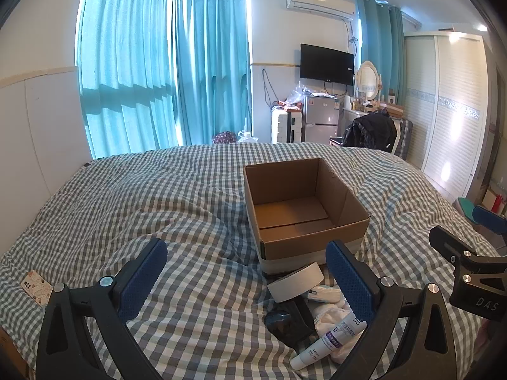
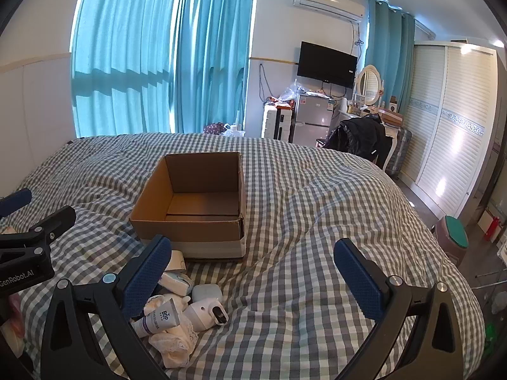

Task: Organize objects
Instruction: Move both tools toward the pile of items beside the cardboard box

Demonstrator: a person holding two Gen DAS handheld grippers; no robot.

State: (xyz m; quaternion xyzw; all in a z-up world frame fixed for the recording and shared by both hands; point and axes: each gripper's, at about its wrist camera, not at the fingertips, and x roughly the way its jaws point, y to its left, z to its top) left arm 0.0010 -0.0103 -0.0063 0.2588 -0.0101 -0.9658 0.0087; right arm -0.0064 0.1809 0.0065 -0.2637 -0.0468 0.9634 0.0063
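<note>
My left gripper [image 1: 245, 280]: fingers spread wide, nothing between them.
My right gripper [image 2: 253, 280]: spread wide too, holding nothing.
Pile [image 2: 177, 313]: small items heaped on the bedspread [image 2: 301, 221], just beside my right gripper's left finger; the left one is about as close.
Tube [image 1: 328, 338]: long axis slanting up toward the right.
Cardboard box [image 1: 304, 209]: empty, straight beyond the pile, touching it.

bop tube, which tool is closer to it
Hard to call. The BOP tube lies between both: just off the right tool's left finger, and beside the left tool's right finger.
</note>
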